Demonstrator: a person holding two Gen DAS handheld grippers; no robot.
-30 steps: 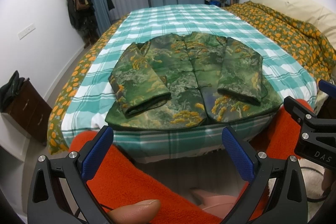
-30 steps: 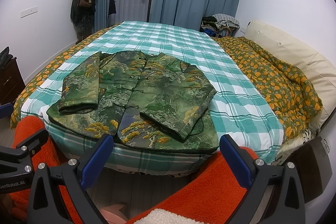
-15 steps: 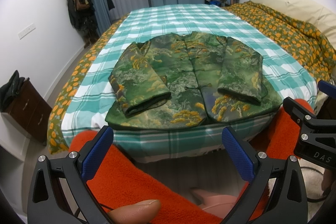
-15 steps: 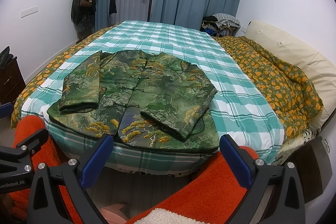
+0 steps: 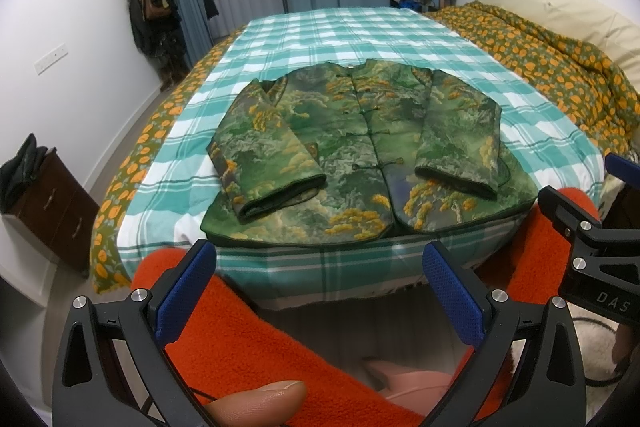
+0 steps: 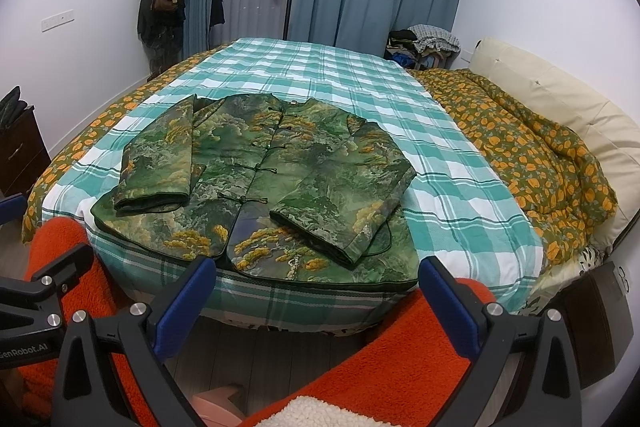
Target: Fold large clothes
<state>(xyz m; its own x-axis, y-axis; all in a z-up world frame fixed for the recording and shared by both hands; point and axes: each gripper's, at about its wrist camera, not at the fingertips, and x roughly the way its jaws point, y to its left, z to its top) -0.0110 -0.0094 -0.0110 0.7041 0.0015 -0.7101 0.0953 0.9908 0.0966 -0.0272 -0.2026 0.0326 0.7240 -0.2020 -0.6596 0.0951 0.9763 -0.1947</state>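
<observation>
A green jacket with a yellow landscape print (image 5: 356, 151) lies flat, front up, on the near end of the bed, both sleeves folded in over the chest; it also shows in the right wrist view (image 6: 264, 183). My left gripper (image 5: 320, 287) is open and empty, held back from the bed's foot, below the jacket's hem. My right gripper (image 6: 316, 299) is open and empty too, level with it on the right. Each gripper shows at the edge of the other's view.
The bed carries a teal-and-white checked sheet (image 5: 332, 35) and an orange-flowered quilt (image 6: 520, 147) bunched along the right side. A dark cabinet (image 5: 48, 203) stands at the left wall. Orange fleece sleeves (image 5: 260, 347) lie under the grippers. Clothes hang at the back.
</observation>
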